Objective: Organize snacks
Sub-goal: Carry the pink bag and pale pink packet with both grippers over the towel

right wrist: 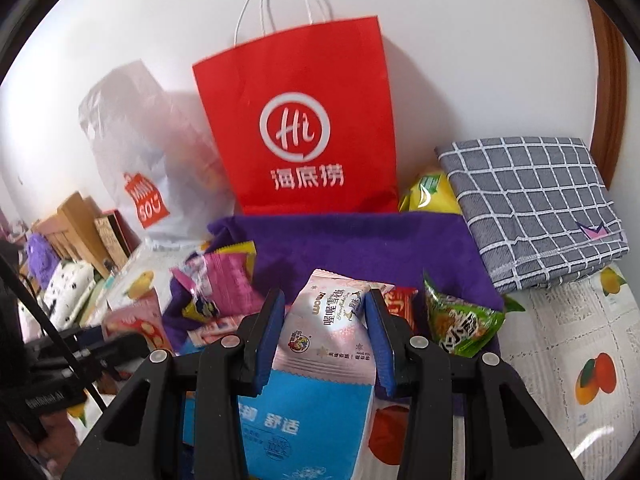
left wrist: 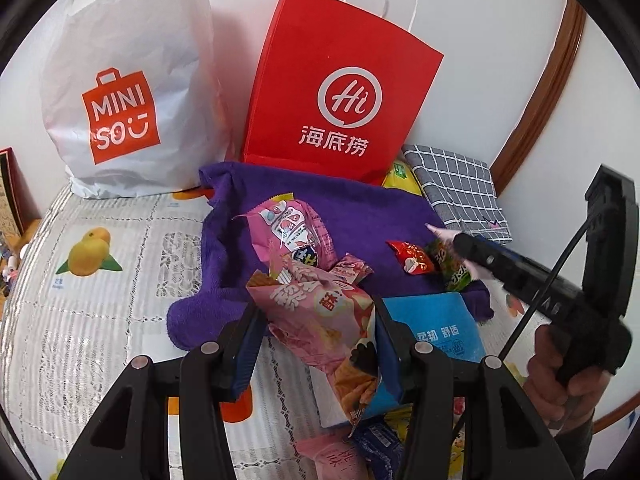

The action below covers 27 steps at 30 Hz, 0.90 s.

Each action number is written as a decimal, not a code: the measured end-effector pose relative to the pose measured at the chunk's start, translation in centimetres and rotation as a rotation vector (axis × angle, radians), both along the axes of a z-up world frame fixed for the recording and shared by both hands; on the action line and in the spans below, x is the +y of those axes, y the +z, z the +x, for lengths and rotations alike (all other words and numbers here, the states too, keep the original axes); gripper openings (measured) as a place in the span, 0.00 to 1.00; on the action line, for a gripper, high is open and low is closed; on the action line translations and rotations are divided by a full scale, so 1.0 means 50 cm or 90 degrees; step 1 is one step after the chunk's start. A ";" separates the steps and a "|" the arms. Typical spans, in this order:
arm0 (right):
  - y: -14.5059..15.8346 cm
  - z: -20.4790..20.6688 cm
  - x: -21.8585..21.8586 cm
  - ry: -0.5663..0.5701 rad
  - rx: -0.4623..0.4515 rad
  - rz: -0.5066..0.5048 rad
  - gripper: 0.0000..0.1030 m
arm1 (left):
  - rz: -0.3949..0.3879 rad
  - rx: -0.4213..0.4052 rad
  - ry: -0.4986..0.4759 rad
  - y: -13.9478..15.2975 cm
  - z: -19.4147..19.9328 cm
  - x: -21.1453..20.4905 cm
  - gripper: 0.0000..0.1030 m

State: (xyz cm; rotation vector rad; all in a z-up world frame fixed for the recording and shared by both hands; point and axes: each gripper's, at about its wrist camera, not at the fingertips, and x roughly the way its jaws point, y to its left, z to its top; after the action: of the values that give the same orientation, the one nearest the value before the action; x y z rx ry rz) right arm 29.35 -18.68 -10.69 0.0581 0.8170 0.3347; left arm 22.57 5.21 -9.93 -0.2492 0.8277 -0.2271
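The left claw (left wrist: 316,320) pinches a pink chip packet (left wrist: 320,320), its blue pads pressed into the crumpled sides; the packet's long axis runs from 11 o'clock down to 5 o'clock between the fingers, hanging above a blue tissue pack (left wrist: 436,328) and the worktop's fruit-print cloth (left wrist: 80,280). The right claw (right wrist: 326,328) likewise grips a pale pink snow-cake packet (right wrist: 328,336), held upright with its serrated top toward 12 o'clock.

Both packets sit just short of a purple towel (right wrist: 360,240), where other snacks already lie: a pink wafer bag (left wrist: 292,232) at 12 o'clock from the left claw, a small red packet (left wrist: 412,258) and a green packet (right wrist: 460,320) at about 2 o'clock. Behind the towel, at 12 o'clock in both views, a red paper bag (right wrist: 296,120) stands against the wall, with a white plastic bag (left wrist: 120,80) at its 9 o'clock and a folded grey checked cloth (right wrist: 532,208) at its 3 o'clock.

The move ahead likely turns on this: the towel lies directly forward of each claw. The right claw appears slightly nearer the red bag, the left nearer the white one.
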 end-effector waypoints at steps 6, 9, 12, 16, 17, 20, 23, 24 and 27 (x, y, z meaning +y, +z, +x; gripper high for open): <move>-0.018 0.004 -0.016 -0.011 0.010 0.008 0.40 | -0.006 0.002 0.008 -0.008 0.004 0.006 0.47; -0.023 0.006 -0.025 -0.022 0.012 0.009 0.40 | -0.012 0.007 0.009 -0.013 0.009 0.010 0.47; -0.027 0.007 -0.034 -0.032 0.016 0.014 0.40 | -0.017 0.004 0.011 -0.010 0.007 0.014 0.47; -0.023 0.004 -0.033 -0.034 0.008 0.015 0.40 | -0.011 0.001 0.003 -0.008 0.004 0.005 0.47; -0.023 0.004 -0.032 -0.033 0.007 0.013 0.40 | -0.009 0.000 0.000 -0.007 0.003 0.003 0.47; -0.023 0.001 -0.029 -0.033 0.004 0.010 0.40 | -0.001 0.002 -0.001 -0.006 0.001 -0.004 0.47; -0.020 0.000 -0.029 -0.035 0.000 0.011 0.40 | -0.001 -0.003 -0.006 -0.001 -0.002 -0.009 0.47; -0.019 0.000 -0.030 -0.036 -0.001 0.011 0.40 | -0.001 -0.005 -0.006 0.001 -0.004 -0.009 0.47; -0.018 -0.001 -0.031 -0.037 -0.002 0.013 0.40 | -0.005 -0.009 -0.006 0.004 -0.006 -0.008 0.47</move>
State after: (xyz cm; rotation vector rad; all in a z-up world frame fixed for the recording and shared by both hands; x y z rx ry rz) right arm 29.30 -20.22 -11.59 0.1006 0.8070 0.2885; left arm 22.26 4.84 -9.74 -0.2502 0.8137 -0.2402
